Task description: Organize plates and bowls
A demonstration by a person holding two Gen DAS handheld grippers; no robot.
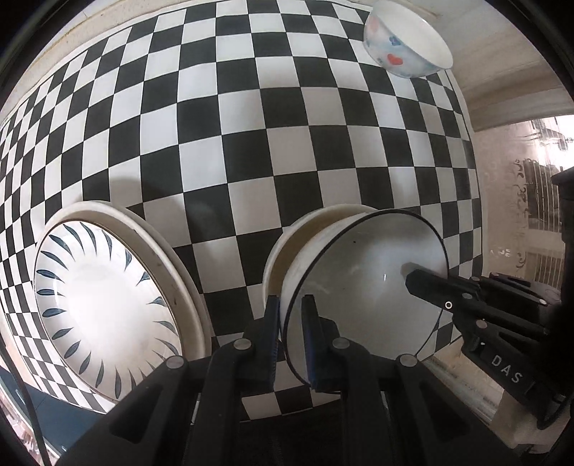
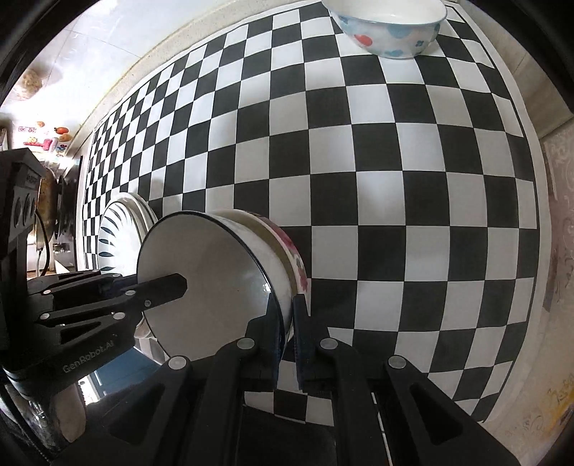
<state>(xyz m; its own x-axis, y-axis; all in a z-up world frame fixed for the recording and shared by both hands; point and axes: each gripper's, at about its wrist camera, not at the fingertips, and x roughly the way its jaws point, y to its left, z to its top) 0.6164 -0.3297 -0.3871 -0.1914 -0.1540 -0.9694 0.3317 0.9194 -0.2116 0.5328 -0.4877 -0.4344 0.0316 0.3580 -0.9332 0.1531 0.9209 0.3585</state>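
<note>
A white bowl with a dark rim (image 1: 362,286) sits nested in a cream bowl with pink flowers (image 2: 299,265). My left gripper (image 1: 290,322) is shut on the white bowl's near rim, one finger inside and one outside. My right gripper (image 2: 285,322) is shut on the opposite rim of the same white bowl (image 2: 201,283). A plate with dark leaf marks (image 1: 104,304) lies on a larger cream plate (image 1: 172,265) to the left. A white bowl with blue and red hearts (image 1: 405,39) stands far back; it also shows in the right wrist view (image 2: 391,32).
All stands on a black and white checkered cloth (image 1: 251,143). The table edge (image 1: 473,179) runs along the right, with patterned floor beyond. A dark appliance (image 2: 21,193) stands at the far left in the right wrist view.
</note>
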